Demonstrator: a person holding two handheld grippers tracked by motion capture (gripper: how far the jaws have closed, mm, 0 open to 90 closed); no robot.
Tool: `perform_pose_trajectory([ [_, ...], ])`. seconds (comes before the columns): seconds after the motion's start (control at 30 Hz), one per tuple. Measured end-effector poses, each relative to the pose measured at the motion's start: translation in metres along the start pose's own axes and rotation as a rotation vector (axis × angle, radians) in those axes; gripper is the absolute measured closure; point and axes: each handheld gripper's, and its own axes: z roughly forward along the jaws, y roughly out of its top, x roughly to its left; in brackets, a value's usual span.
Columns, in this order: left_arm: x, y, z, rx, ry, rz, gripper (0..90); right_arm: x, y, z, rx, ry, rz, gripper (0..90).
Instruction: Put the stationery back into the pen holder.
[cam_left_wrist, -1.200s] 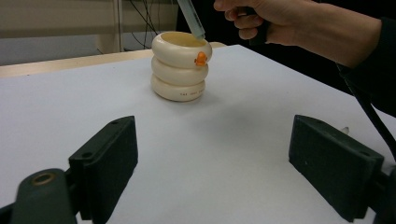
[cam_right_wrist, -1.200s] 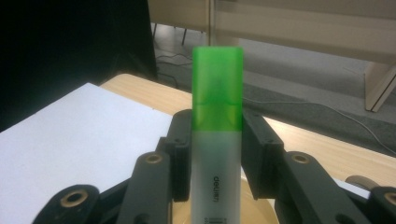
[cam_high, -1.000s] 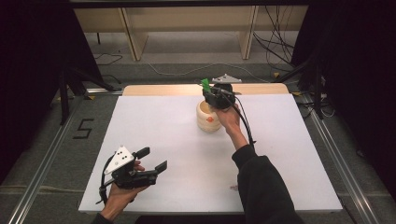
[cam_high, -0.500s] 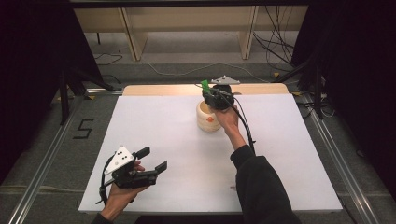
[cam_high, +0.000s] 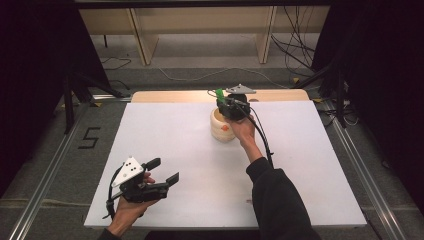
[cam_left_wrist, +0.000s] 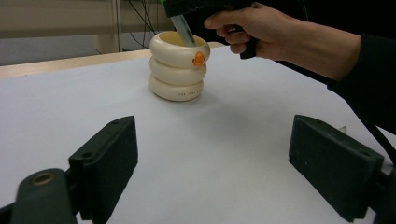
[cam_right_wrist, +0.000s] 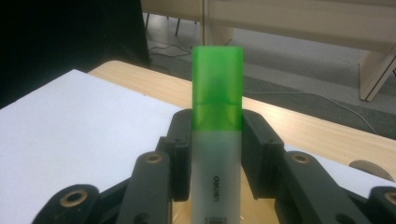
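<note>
High view: right gripper (cam_high: 226, 101) over cream ribbed ring-stacked holder (cam_high: 222, 126) near far table edge — jaws hidden.

Left gripper view: left gripper (cam_left_wrist: 224, 158) jaws wide apart, bare white tabletop (cam_left_wrist: 224, 140) ahead.

Right gripper view: jaws clamped on green-capped translucent highlighter (cam_right_wrist: 217, 135), lower end cut off.

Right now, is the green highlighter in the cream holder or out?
Partly in. The green highlighter, clamped by the right gripper, has its lower end inside the holder's mouth; the green cap sticks up above.
</note>
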Motion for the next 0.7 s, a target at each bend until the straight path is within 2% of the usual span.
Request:
perform_pose_trajectory([
  [0.07,0.0,0.0,0.0001,0.0,0.0,-0.002,15.2,-0.0005,-0.0023,0.0008,0.0,0.002,0.015,67.1],
  [0.23,0.0,-0.0001,0.0003,0.002,-0.001,0.001,15.2,-0.0013,-0.0047,0.0017,0.003,0.006,0.019,67.1],
  [0.7,-0.0001,-0.0002,0.0005,0.001,-0.002,0.001,15.2,0.0005,-0.0104,0.0033,0.017,0.0,0.014,67.1],
])
